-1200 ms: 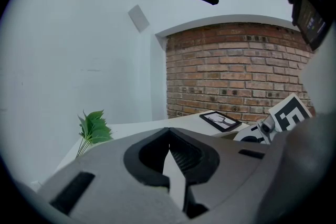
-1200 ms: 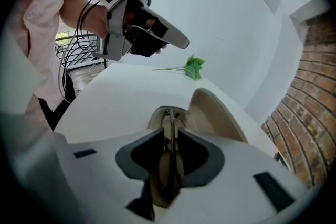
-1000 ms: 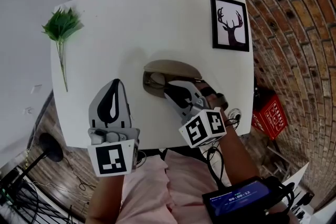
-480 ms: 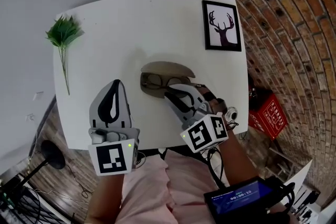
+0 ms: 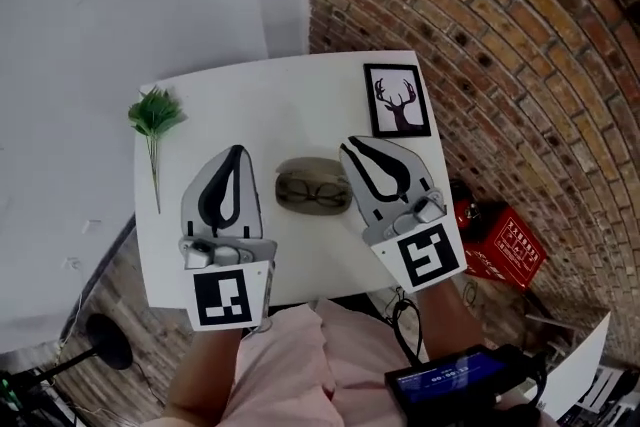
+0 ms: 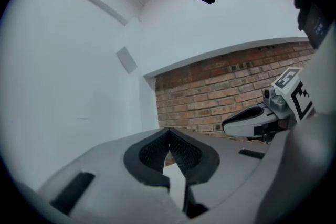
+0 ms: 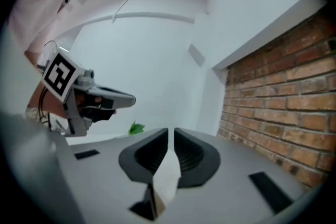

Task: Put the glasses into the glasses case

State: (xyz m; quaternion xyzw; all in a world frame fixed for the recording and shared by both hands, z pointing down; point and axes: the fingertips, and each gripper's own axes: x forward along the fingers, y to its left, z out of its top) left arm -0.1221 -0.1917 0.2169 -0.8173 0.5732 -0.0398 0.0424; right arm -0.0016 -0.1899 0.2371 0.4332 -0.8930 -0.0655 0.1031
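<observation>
The tan glasses case (image 5: 315,165) lies open in the middle of the white table (image 5: 230,95), and the dark-framed glasses (image 5: 312,192) rest inside it. Both grippers are held well above the table and point level toward the wall. My left gripper (image 5: 235,151) (image 6: 168,131) hangs left of the case with its tips touching and nothing in it. To the right of the case, my right gripper (image 5: 352,145) (image 7: 171,132) has its jaws closing, with a narrow gap left and nothing between them. Each gripper view shows the other gripper beside it.
A green plant sprig (image 5: 153,115) (image 7: 136,127) lies at the table's left side. A framed deer picture (image 5: 397,100) lies at the far right corner. A brick wall (image 5: 480,35) runs along the right, with a red box (image 5: 505,240) on the floor beside the table.
Both grippers have risen away from the table. The right gripper has lifted off the case and swung level, its jaws narrower, and the glasses stay in the case.
</observation>
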